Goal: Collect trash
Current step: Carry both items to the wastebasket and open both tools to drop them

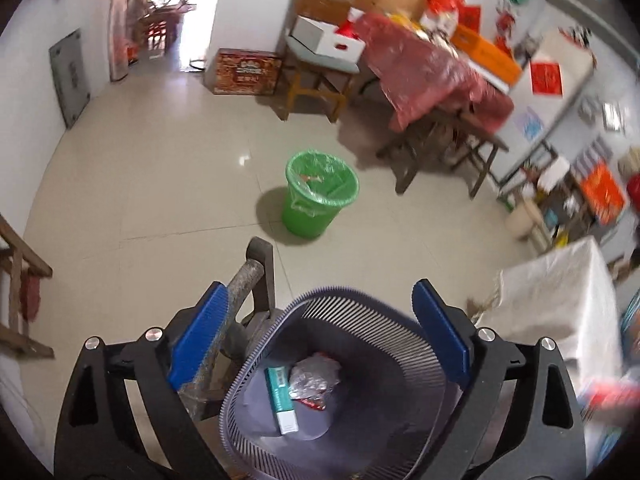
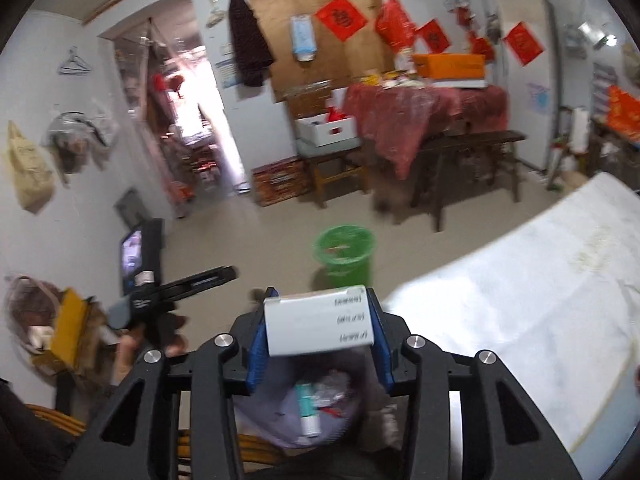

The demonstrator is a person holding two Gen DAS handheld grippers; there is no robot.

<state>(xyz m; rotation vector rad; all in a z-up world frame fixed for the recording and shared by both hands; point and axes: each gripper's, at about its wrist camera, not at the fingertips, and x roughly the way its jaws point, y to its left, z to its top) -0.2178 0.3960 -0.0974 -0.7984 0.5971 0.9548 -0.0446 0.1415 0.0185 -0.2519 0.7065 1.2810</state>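
One white-covered table (image 2: 520, 292) is seen at the right. One green bin (image 1: 318, 194) with a clear liner is stood on the tiled floor (image 1: 160, 184). One grey slatted basket (image 1: 340, 364) is seen below both grippers; one teal-and-white box (image 1: 282, 398) and one crumpled foil wrapper (image 1: 316, 378) are counted inside. The left gripper (image 1: 320, 336) is spread wide, nothing held. One white carton (image 2: 318, 320) is clamped in the right gripper (image 2: 320, 320).

A lived-in home: red paper charms (image 2: 341, 17) on walls, cloth-covered table (image 2: 424, 108), hung coat (image 2: 249, 40).
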